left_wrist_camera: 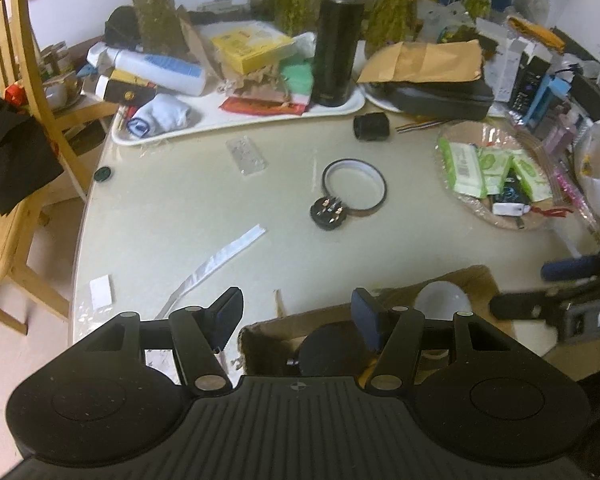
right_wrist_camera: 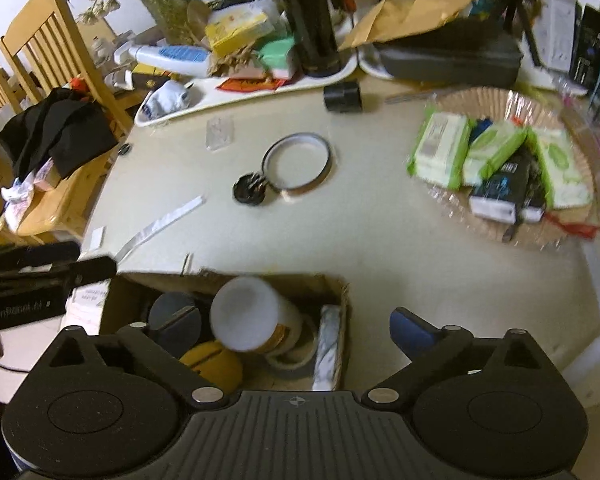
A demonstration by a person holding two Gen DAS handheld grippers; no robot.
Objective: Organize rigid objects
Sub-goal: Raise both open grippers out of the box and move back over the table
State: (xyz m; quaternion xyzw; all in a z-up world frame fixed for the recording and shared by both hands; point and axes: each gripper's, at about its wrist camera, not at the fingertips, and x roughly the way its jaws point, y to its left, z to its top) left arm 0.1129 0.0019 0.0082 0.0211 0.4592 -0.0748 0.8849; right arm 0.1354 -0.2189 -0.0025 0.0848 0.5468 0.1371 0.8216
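Cardboard first: nearest of all sits a cardboard box at the table's front edge, already partly filled. Inside it lie a white cup on its side, a yellow disc, a dark round piece, a roll of tape and a pale wrapped bar. So part of the sorting looks done.

Over the box hangs the right gripper, spread wide, nothing pinched between its pads; the white cup lies loose below it. Beside it, the left gripper stands half open over the box's left corner, gripping nothing that can be seen.

Further out on the table, work remains. A black plug rests against a thin tape ring, both loose. Beyond them lies a small clear plastic case and, further still, a short black cylinder. A dark green cap sits near the left edge. A white strip is scrap rather than a rigid thing.

At the back, a black flask stands upright on a white tray. By this reckoning, the job is perhaps half through.
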